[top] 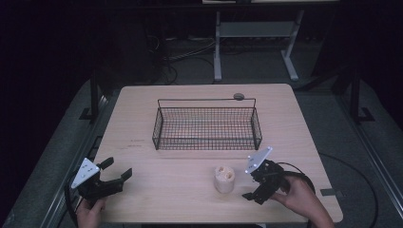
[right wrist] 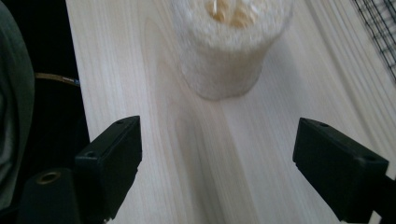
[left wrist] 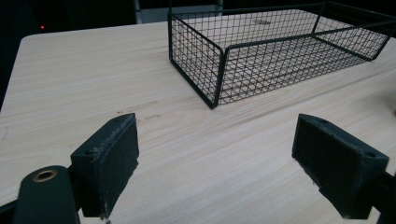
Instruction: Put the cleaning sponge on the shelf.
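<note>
A pale, rough loofah-like cylinder [top: 224,178] stands upright on the wooden table [top: 157,190], in front of a black wire basket [top: 207,124]. My right gripper [top: 250,183] is open just to the cylinder's right, jaws pointing toward it. In the right gripper view the cylinder [right wrist: 226,51] stands a little beyond the gap between the open jaws [right wrist: 217,163]. My left gripper [top: 118,170] is open near the table's front left corner with nothing between its jaws. The left gripper view looks past that gripper [left wrist: 215,163] at the wire basket [left wrist: 219,60].
The basket holds nothing that I can see. A small round grey object [top: 238,96] lies behind it at the table's far edge. A dark floor with cables and a white frame [top: 256,33] lies beyond the table. Bare tabletop stretches between the two grippers.
</note>
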Demonstrator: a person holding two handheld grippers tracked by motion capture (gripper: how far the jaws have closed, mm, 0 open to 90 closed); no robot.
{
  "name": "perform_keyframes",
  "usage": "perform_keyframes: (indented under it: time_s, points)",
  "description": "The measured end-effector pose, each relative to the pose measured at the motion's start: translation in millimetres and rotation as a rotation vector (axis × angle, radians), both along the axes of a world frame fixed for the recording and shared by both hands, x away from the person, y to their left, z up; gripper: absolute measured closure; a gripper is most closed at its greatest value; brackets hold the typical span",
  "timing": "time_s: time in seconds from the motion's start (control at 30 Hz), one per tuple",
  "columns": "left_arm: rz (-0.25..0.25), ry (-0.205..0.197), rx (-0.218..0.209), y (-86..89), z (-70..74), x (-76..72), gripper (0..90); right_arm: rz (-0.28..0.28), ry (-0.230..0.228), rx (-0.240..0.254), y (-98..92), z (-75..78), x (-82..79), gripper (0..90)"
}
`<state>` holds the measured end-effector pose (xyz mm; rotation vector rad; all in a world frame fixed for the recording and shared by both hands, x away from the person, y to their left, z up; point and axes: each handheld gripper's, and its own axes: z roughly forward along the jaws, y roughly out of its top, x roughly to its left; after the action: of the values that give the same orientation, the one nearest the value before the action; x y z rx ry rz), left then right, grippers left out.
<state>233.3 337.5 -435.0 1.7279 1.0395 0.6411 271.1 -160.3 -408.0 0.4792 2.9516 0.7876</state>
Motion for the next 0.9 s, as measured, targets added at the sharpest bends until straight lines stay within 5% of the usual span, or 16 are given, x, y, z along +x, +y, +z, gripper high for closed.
perform_keyframes:
  time_s: [0.47, 0.9]
  points:
    - [0.003, -0.003, -0.008, 1.2, 0.5, 0.7, 13.9, 0.074, 0.024, -0.024, 39.4, 16.5, 22.3, 15.3]
    - [0.004, -0.002, -0.013, 3.1, 1.0, 0.5, 13.9, 0.096, 0.042, -0.070, 56.4, 21.4, 35.1, 15.5]
